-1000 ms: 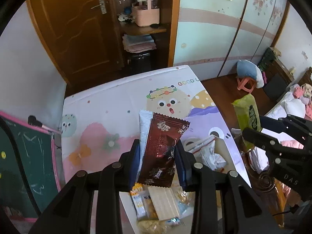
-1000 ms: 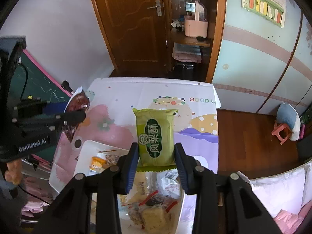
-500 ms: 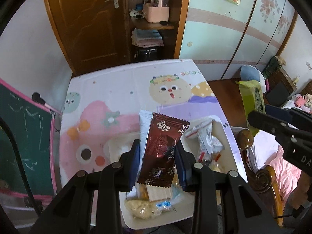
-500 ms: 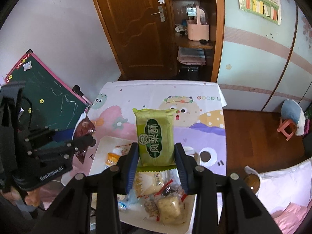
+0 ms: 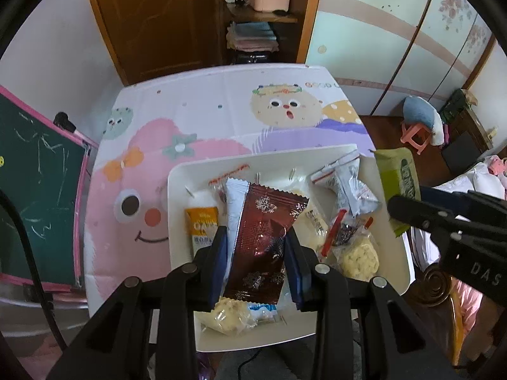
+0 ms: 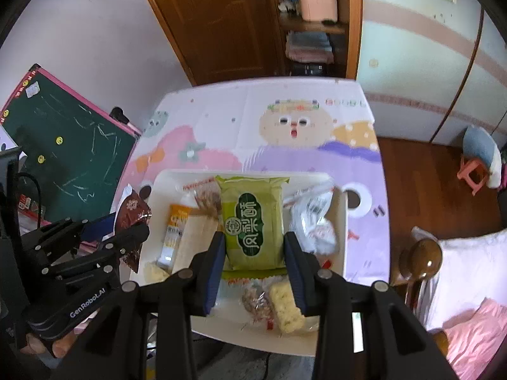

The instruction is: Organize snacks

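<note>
We see our left claw (image 5: 256,247) clamped on a dark red foil packet with white snowflakes (image 5: 264,237), its blue pads pressing the packet's two long edges so that it stands up between them. The packet hangs above a white rectangular tray (image 5: 177,186) that sits at the near end of the counter (image 5: 221,110), which is covered by a cartoon-print cloth.

Our right claw (image 6: 253,247) is likewise closed on a snack: a green packet with a dark green oval label (image 6: 252,221), gripped at its lower part, upright, over the same tray (image 6: 161,180). In the left wrist view this green packet (image 5: 397,177) shows at the right, just past the tray's right edge, with the right claw's black fingers (image 5: 421,212) around it. In the right wrist view the red packet (image 6: 131,212) shows at the left, just beside the tray's left rim, held by the left claw.

In the tray lie an orange and white packet (image 5: 201,221), a pale wafer bar (image 6: 198,237), crumpled white wrappers with red print (image 5: 348,186), and clear bags of pale, crumbly biscuits (image 5: 359,256). Another clear bag of biscuits (image 5: 228,315) lies near the tray's front edge.

A green chalkboard with a pink frame (image 6: 66,145) leans beside the counter's left side.
</note>
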`<control>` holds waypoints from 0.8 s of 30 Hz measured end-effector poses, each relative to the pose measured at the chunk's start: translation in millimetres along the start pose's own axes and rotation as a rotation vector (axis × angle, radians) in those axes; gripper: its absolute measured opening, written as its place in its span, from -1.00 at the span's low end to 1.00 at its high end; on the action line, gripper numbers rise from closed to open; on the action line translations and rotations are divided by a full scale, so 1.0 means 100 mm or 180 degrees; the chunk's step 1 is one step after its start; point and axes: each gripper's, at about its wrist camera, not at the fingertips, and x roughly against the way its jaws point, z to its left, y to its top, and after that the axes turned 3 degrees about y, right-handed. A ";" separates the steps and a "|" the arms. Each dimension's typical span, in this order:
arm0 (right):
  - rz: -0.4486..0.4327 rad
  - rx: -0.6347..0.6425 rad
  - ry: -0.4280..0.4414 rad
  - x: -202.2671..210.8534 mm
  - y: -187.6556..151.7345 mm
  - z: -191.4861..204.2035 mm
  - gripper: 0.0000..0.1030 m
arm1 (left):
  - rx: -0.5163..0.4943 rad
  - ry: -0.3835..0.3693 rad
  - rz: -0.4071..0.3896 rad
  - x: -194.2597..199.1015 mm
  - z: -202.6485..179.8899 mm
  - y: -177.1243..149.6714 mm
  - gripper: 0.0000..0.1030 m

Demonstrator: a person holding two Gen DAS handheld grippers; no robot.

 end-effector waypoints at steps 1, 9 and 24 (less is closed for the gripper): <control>0.0024 -0.0007 0.0004 -0.03 -0.03 0.00 -0.27 | -0.0005 0.0009 0.0015 -0.03 0.00 -0.01 -0.37; 0.0062 -0.0042 -0.0065 -0.15 -0.08 0.02 -0.26 | 0.0066 0.0104 0.0015 -0.13 0.03 -0.04 0.46; 0.0019 -0.0395 -0.0052 -0.21 -0.13 -0.15 0.28 | 0.0198 0.0145 -0.0065 -0.14 0.14 -0.10 0.93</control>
